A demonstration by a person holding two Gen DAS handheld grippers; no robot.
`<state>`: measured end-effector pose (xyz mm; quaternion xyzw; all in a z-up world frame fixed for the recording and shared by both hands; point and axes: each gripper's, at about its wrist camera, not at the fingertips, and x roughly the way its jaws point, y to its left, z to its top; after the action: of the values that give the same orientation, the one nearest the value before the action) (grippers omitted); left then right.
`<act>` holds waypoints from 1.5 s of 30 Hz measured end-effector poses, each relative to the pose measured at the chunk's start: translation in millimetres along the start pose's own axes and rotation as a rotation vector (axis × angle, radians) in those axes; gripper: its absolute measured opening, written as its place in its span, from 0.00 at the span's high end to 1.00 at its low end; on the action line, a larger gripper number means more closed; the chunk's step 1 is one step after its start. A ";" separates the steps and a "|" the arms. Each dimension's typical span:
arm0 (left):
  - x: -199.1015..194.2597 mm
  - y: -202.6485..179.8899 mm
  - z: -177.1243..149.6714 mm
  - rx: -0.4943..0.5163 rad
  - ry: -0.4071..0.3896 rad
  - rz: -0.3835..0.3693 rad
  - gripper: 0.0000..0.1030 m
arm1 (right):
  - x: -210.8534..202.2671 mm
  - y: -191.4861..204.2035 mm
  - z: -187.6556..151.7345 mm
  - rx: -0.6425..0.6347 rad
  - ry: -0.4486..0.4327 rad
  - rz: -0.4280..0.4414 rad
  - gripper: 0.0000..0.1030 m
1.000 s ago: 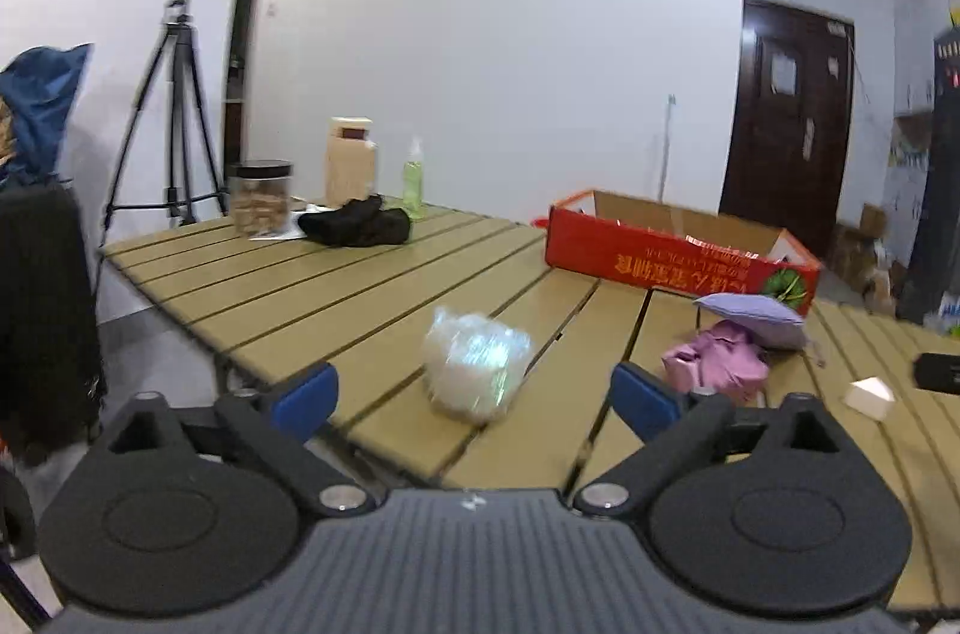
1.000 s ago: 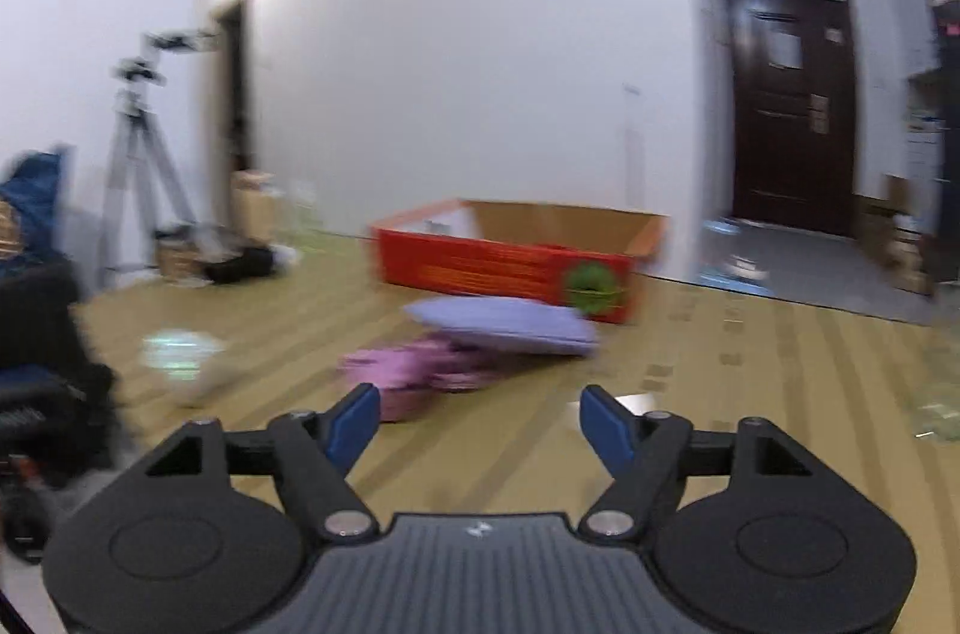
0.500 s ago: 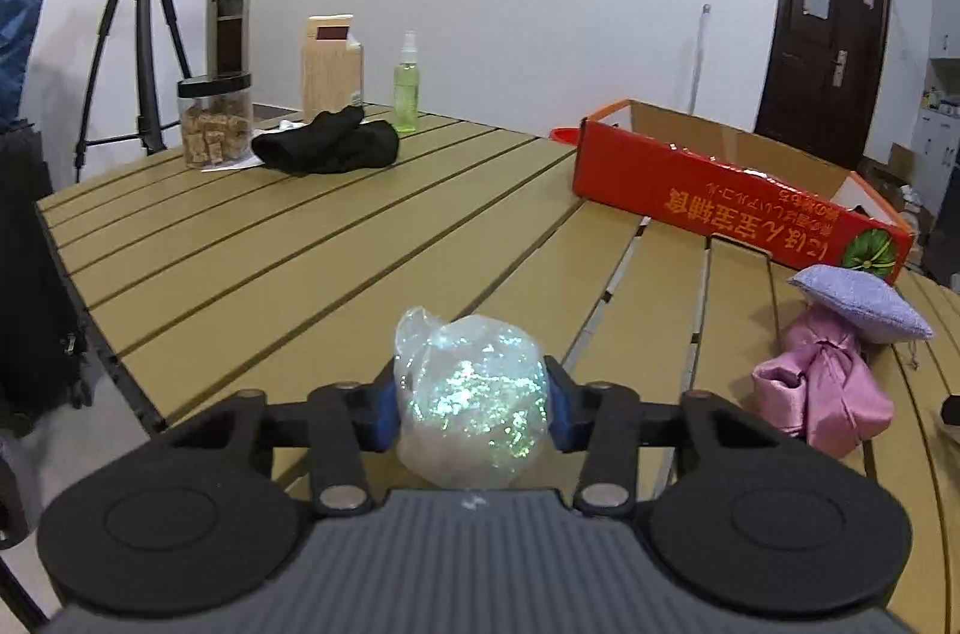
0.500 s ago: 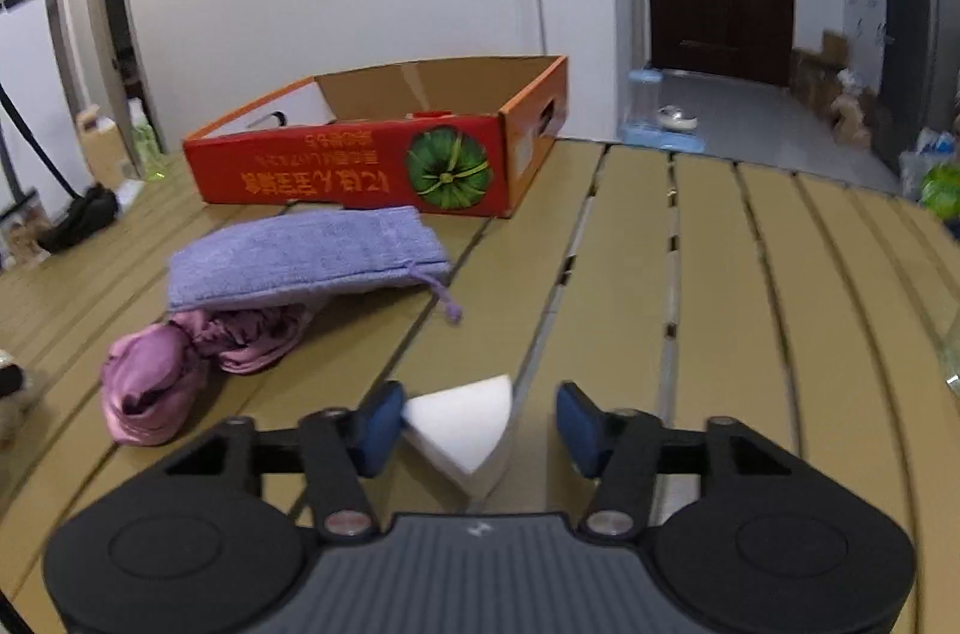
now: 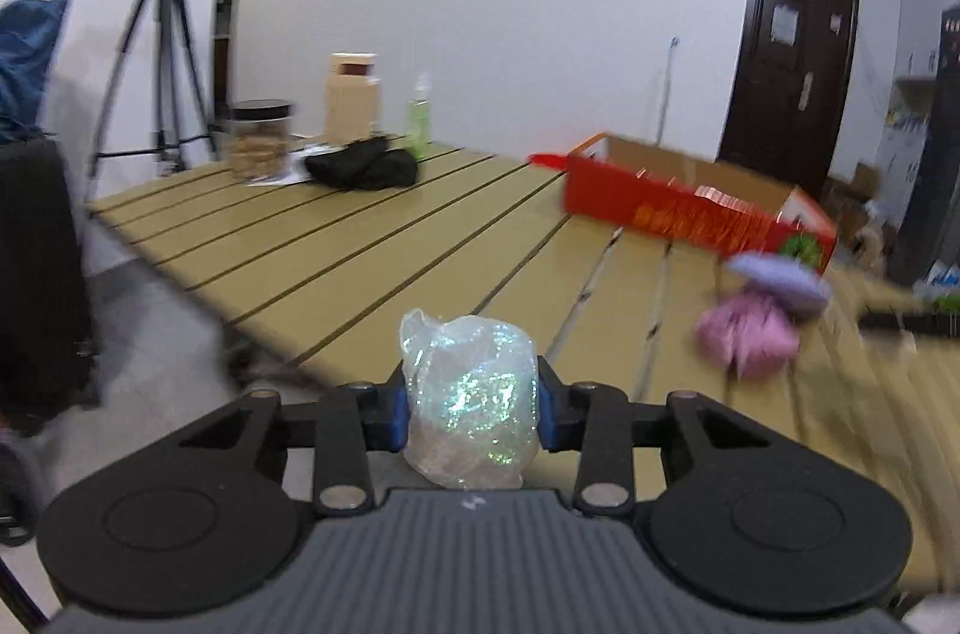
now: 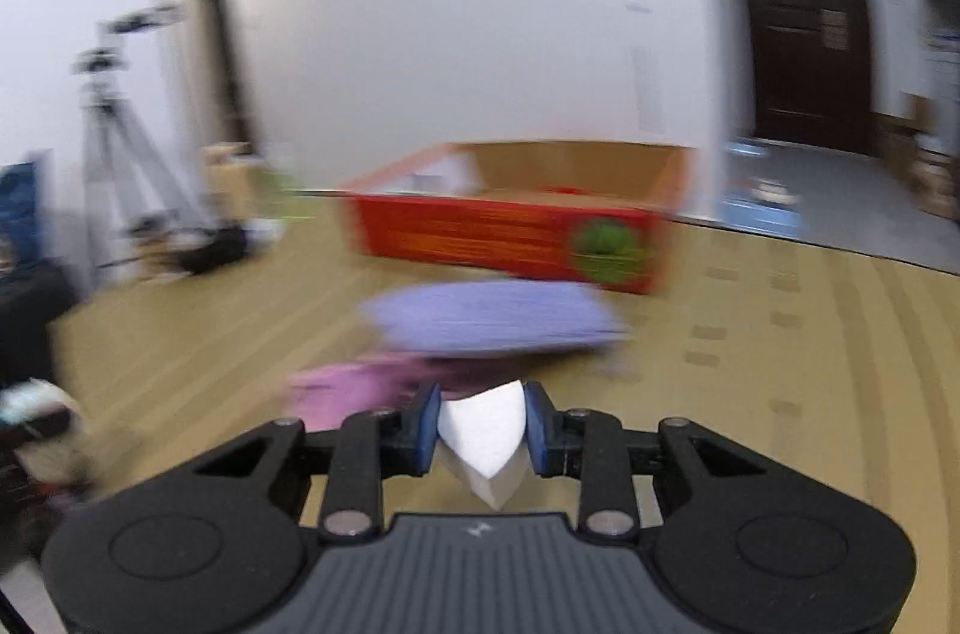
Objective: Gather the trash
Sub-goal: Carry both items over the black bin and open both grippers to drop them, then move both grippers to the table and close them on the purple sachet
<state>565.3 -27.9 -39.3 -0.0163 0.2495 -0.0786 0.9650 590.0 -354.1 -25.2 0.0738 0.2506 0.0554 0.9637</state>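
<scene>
Between the blue pads of the left gripper (image 5: pixel 471 406) sat a crumpled, iridescent clear plastic wad (image 5: pixel 469 397); a second before, those jaws had stood wide with the wad lying loose on the table ahead of them. Now they were closing, the pads touching both sides of the wad, which bulged above and below them. The right gripper (image 6: pixel 482 427) had done the same: its jaws, spread a second ago, were closing on a white, wedge-shaped foam scrap (image 6: pixel 483 430), and both pads pressed its flanks. Whether either piece had left the table could not be told, though both views were smeared by motion.

Just beyond the right gripper lay a pink satin drawstring pouch (image 6: pixel 354 388), and behind that a lilac cloth pouch (image 6: pixel 486 316) resting partly on it. Farther ahead stood the open red cardboard box (image 6: pixel 510 238) with a green melon print, on the tan slatted table (image 6: pixel 780 364). Far ahead and left of the left gripper stood a black cloth heap (image 5: pixel 363 166), a clear jar with a black lid (image 5: pixel 261 136) and a green spray bottle (image 5: pixel 418 118).

Two pieces of trash had thus gone from lying free to being pinched, so the picking-up step looked done for both; the box seemed the likely place to drop them.
</scene>
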 end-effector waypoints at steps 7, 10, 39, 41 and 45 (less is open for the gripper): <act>-32.8 71.1 -68.7 -0.058 0.159 0.164 0.61 | 20.8 144.5 -55.9 -0.174 0.225 0.395 0.71; -16.6 100.6 -98.2 -0.130 0.277 0.177 0.61 | 42.0 193.5 -90.9 -0.268 0.341 0.402 0.71; 58.5 116.6 -155.4 -0.122 0.615 0.049 0.19 | 143.1 225.9 -157.0 -0.347 0.533 0.255 0.47; 56.3 115.0 -151.9 -0.114 0.606 0.055 0.19 | 138.7 226.7 -155.0 -0.352 0.531 0.263 0.47; 49.9 116.6 -142.7 -0.108 0.562 0.075 0.19 | 125.7 224.6 -150.1 -0.363 0.505 0.268 0.47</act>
<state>556.0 80.3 -196.4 -0.0360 0.5112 -0.0310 0.8581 609.7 -98.1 -176.3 -0.0828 0.4556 0.2420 0.8527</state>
